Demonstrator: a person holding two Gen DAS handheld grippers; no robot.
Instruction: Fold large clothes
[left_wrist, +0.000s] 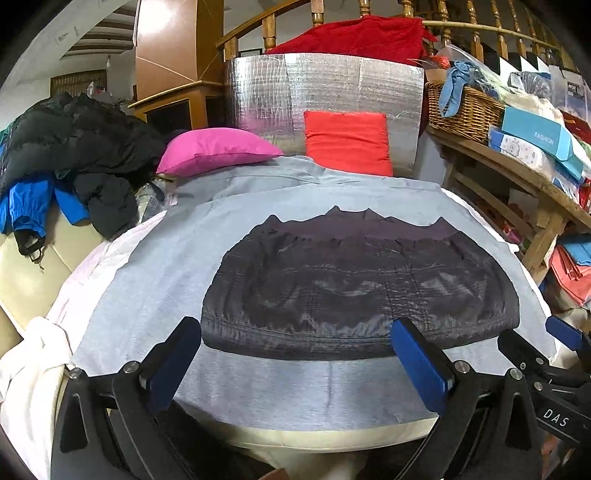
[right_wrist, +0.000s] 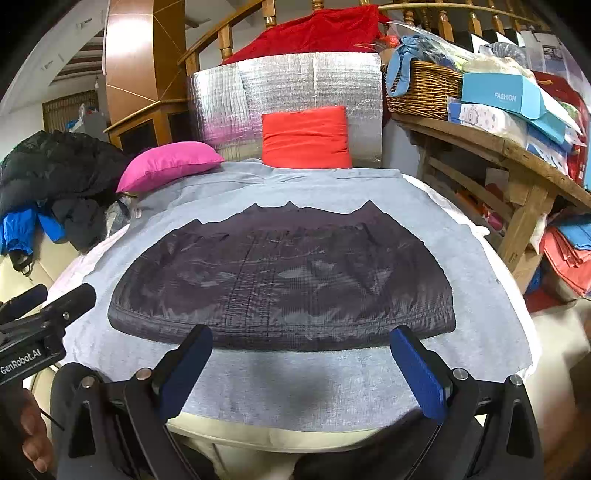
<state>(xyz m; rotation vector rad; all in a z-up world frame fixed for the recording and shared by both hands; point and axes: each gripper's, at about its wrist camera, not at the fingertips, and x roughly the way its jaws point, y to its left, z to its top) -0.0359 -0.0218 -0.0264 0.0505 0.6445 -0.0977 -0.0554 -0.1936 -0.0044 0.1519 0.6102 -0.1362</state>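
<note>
Both my left gripper (left_wrist: 295, 363) and right gripper (right_wrist: 301, 369) hover wide open and empty at 6 o'clock; grey T-shirt (left_wrist: 155, 280) lies spread flat toward 12, I think ready for folding

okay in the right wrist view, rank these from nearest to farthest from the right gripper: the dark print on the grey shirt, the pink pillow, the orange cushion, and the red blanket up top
From the right gripper:
1. Dark print, just ahead on the grey shirt.
2. Pink pillow, far left.
3. Orange cushion, centre, against the silver panel; close to the pillow's rank.
4. Red blanket, topmost, behind.
</note>
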